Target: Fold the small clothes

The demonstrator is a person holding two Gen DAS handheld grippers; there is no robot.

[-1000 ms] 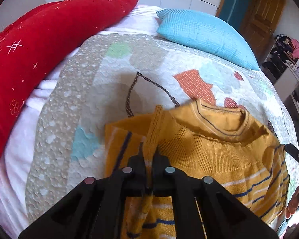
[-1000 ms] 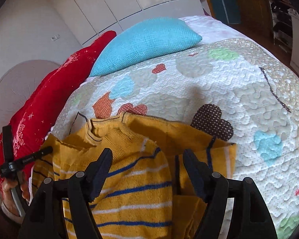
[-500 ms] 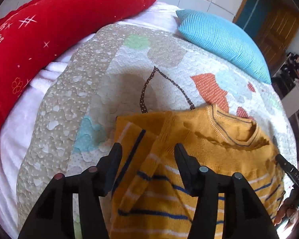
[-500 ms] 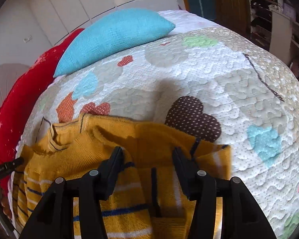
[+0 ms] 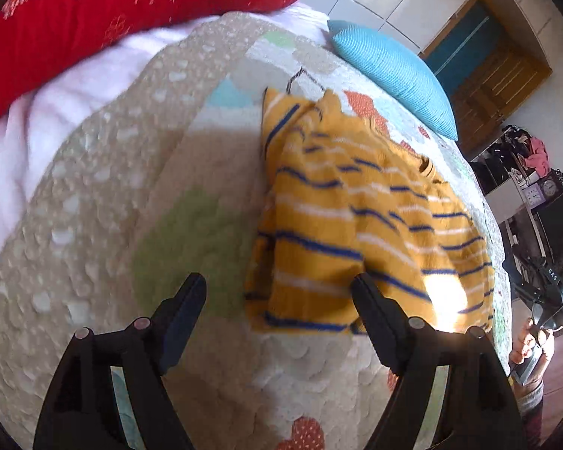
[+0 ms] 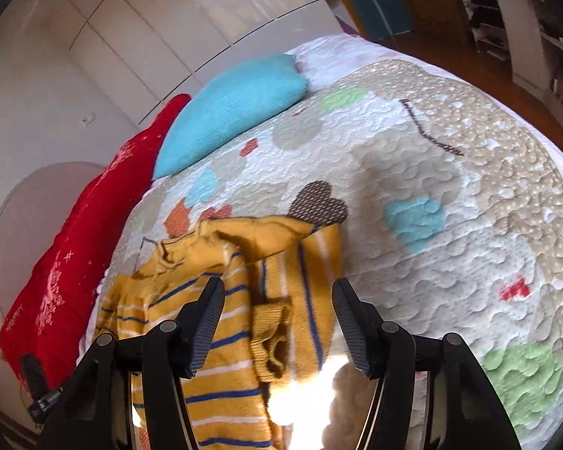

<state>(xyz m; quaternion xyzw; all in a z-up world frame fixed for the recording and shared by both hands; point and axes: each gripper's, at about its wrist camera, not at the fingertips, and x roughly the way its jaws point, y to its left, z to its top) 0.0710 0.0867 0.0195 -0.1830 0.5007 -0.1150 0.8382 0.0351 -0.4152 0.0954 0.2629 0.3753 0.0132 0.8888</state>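
a small yellow striped sweater (image 5: 356, 217) lies on a patterned quilt (image 5: 131, 195) in the middle of a bed, with both sleeves turned in over its body, one cuff (image 6: 270, 345) resting bunched on the front. the left gripper (image 5: 279, 300) hangs spread wide just short of the sweater's hem, holding nothing. the right gripper (image 6: 277, 311) hovers over the sweater's lower part, its fingers also parted and empty. beyond the sweater's collar sits a blue pillow (image 6: 229, 105), and past the sweater's far side a long red cushion (image 6: 79, 247) runs along the edge of the bed. a strong patch of sunlight washes out the near corner of the sweater.

by the look of it the sleeve folds are done, though loosely: the fabric is rumpled and the collar sits uneven. what appears to be left is bringing the hem up toward the collar to halve the sweater, and perhaps smoothing it flat. the sweater is soft knit and likely to slump if lifted by one corner only.
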